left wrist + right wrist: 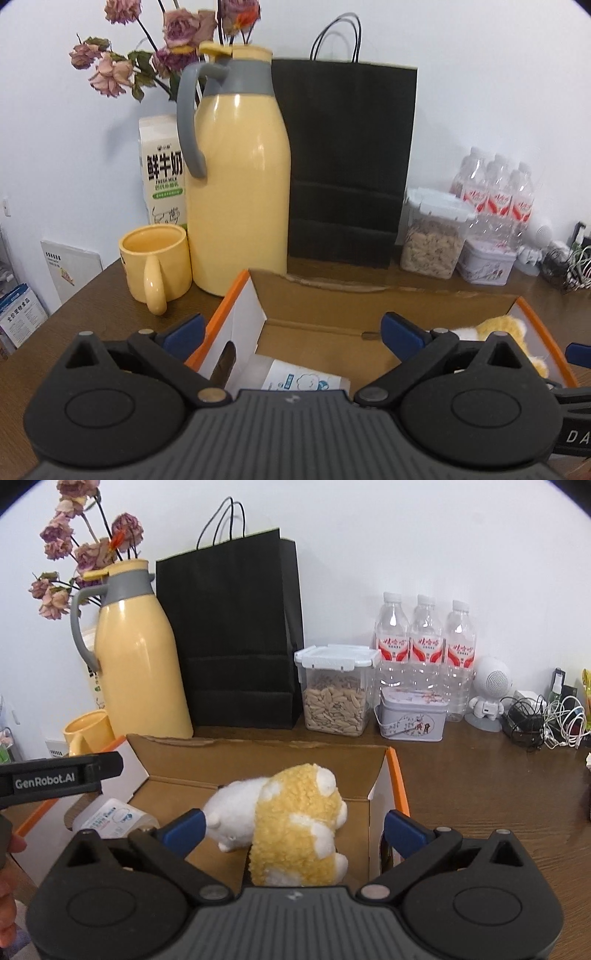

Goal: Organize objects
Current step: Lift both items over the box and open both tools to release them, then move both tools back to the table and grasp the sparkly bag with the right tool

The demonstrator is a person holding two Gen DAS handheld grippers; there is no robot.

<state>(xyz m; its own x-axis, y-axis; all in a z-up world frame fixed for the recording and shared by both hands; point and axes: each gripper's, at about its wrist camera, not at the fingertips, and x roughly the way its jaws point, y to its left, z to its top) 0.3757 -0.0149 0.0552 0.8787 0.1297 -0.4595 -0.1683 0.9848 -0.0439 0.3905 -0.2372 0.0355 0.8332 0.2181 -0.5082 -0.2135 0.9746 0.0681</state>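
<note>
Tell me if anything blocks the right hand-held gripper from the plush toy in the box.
Nothing visible does. The right hand-held gripper is open just above the plush toy, which lies in the open cardboard box; no flap or object sits between them.

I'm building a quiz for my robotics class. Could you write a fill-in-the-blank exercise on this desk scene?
1. The plush toy lies inside the open ____ box.
2. The thermos and the mug beside it are both ____ in colour.
3. Against the wall stand ____ water bottles.
4. The paper bag behind the box is ____.

Missing words: cardboard; yellow; three; black
</note>
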